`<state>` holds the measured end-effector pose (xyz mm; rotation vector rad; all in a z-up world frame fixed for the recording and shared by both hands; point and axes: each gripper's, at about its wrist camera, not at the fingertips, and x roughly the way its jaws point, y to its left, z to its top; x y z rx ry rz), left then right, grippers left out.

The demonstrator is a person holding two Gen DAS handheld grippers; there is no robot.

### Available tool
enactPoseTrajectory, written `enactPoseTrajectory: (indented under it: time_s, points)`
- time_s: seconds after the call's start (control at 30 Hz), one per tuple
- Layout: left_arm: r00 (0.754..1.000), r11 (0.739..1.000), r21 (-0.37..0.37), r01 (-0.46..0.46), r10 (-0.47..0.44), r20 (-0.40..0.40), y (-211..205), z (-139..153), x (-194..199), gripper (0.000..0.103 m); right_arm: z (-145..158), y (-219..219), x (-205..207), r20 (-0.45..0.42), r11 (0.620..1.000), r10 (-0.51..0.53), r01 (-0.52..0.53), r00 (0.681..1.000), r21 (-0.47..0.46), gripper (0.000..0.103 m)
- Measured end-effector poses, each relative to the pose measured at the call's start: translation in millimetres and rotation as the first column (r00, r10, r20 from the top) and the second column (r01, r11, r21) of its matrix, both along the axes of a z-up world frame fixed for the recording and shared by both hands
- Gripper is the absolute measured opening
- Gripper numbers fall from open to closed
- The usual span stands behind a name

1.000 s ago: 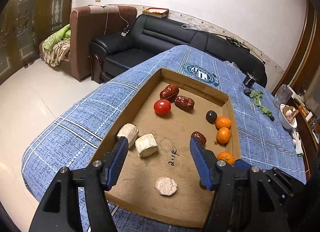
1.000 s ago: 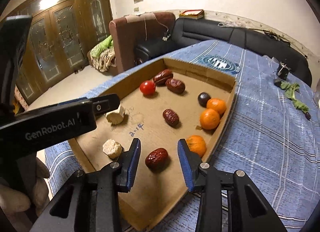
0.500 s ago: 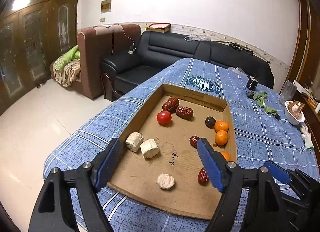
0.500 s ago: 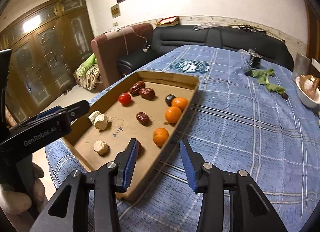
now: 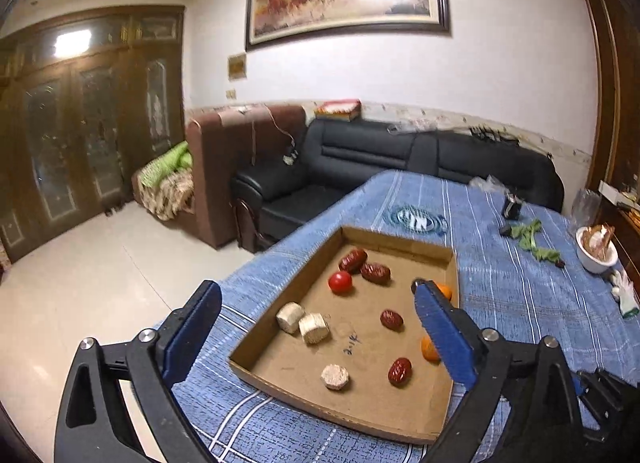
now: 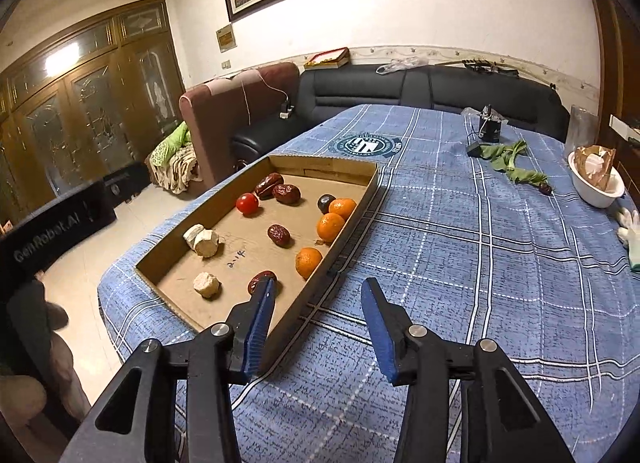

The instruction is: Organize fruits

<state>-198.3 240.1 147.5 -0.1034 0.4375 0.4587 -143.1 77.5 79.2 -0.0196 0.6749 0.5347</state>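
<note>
While the wrinkled dark-red date (image 6: 262, 280) lies loose on the floor of the shallow brown cardboard tray (image 6: 344, 237), near the tray's front corner, it sits just ahead of the right gripper's (image 6: 316, 319) left finger, slightly left of the gap between the jaws; its long axis runs roughly across that gripper's line of sight; a round orange mandarin (image 6: 308, 261) lies just beyond it against the tray's right wall, and a pale round cut chunk (image 6: 206, 284) sits on its other side. The right gripper hangs over the blue checked tablecloth (image 6: 480, 263) at the tray's edge, its jaws parted and opening, nothing between them. The left gripper (image 5: 320, 333) is pulled back above the tray, jaws spreading very wide, empty; from its view the same date (image 5: 399, 371) lies low toward its right finger. By my reading the right hand is the nearer one, and would need to shift left and forward to straddle the date.
</note>
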Motion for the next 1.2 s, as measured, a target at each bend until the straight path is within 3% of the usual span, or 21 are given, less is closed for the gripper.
enactPoseTrajectory:
  time_s: [0.27,0.4,0.6,0.93,1.2]
  points:
    - [0.991,0.992,0.067,-0.104,0.098,0.089,-18.6,12.6,-24.9,0.103,3.9,-6.1,-13.7,0.028,1.000,0.009,-0.009,1.000,0.011,0.054]
    - [0.997,0.997,0.051,-0.057,0.055,0.045,-25.8,6.5,-20.0,0.103,4.2,-10.2,-15.8,0.033,1.000,0.008,-0.008,0.999,0.019,0.057]
    - [0.999,0.998,-0.051,0.038,-0.039,-0.020,-26.8,-7.5,-8.2,0.103,2.3,-14.9,-15.4,0.037,1.000,-0.007,0.006,0.999,0.013,0.060]
    - [0.994,0.996,-0.069,0.063,-0.069,-0.082,-27.2,-28.5,10.0,0.103,-10.6,-8.7,-3.2,0.005,1.000,-0.006,0.006,1.000,-0.012,0.060]
    - [0.988,0.990,-0.123,0.067,-0.084,-0.130,-15.1,-45.5,25.6,0.103,-20.8,-2.4,10.1,-0.026,0.999,-0.011,0.010,1.000,-0.034,0.060]
